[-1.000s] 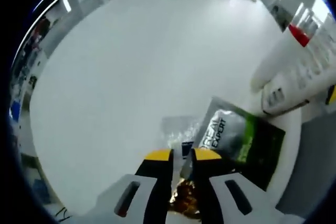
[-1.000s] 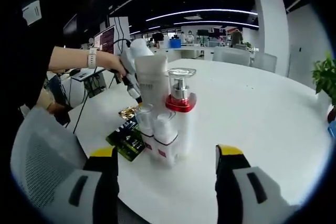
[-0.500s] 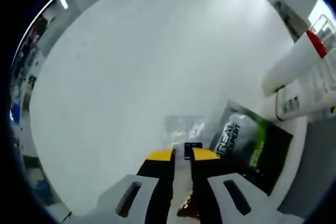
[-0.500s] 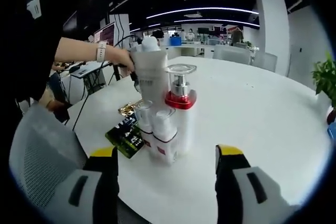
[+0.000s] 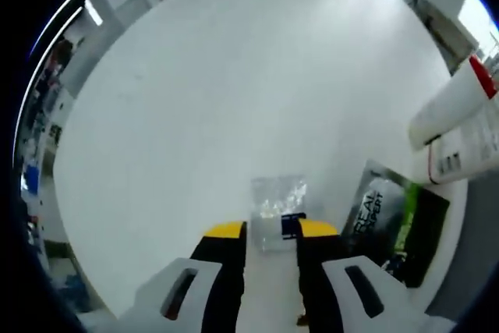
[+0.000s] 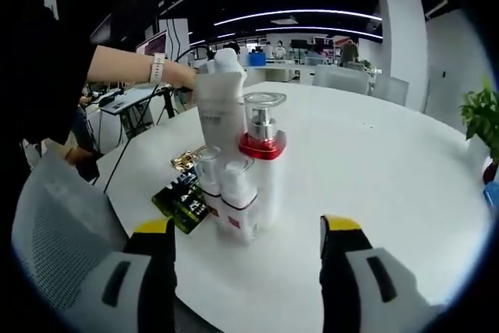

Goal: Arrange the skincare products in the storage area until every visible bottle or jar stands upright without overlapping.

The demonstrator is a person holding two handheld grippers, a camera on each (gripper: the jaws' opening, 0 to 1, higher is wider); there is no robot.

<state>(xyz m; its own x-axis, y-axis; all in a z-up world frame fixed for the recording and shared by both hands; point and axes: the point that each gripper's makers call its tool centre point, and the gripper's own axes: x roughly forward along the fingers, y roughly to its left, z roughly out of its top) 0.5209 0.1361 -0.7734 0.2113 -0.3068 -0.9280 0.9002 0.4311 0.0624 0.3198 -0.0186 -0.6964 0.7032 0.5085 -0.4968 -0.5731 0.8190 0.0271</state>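
The bottles (image 6: 234,169) stand upright in a tight cluster on the white bench (image 6: 390,185), with a dark sachet (image 6: 181,202) lying flat just beside them, likely gathered there as the storage spot. The left gripper (image 5: 270,233) has its fingers narrowly parted around a clear packet (image 5: 277,202) on the bench; whether they grip it is unclear. The right gripper (image 6: 248,233) hangs back, fingers spread wide and empty.

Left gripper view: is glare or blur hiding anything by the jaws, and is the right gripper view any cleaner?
Left gripper view: the white table is washed out, and the clear plastic sachet between the left gripper jaws is pale and soft; the dark green sachet has readable print. Right gripper view: sharper; the red-collared pump bottle stands crisp, with straight lines bowed at the edges.
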